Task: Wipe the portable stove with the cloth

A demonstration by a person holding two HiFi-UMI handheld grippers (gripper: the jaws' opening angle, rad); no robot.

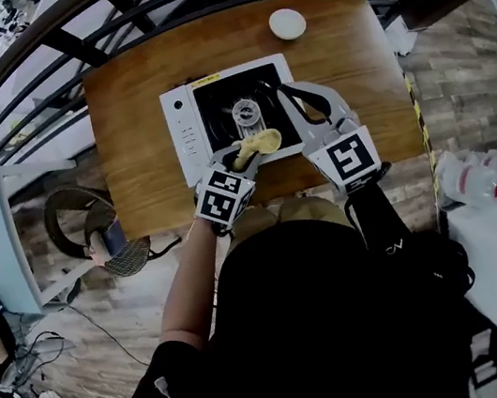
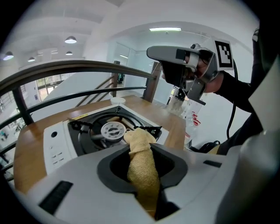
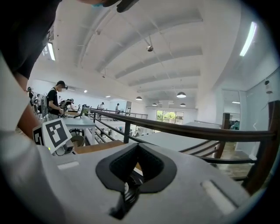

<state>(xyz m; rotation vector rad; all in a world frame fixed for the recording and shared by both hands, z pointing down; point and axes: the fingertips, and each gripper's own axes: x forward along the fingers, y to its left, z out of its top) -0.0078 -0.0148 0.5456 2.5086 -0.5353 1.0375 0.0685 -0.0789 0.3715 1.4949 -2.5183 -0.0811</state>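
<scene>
Over the portable stove (image 1: pixel 185 130), the left claw (image 1: pixel 241 155) is pinching the soft, probably light cloth (image 1: pixel 263 141) by one end; the right claw (image 1: pixel 286 92) is hovering closed, empty.

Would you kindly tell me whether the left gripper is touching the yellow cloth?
Touching. In the left gripper view, the left gripper clamps the yellow cloth between its jaws, and the cloth's end sticks out past them.

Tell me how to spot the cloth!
Look at the brown table with a white stove on it. At the stove's near edge, the left gripper pinches the cloth. It is the only soft, yellow thing there; its neighbours are hard and black, white or grey.
</scene>
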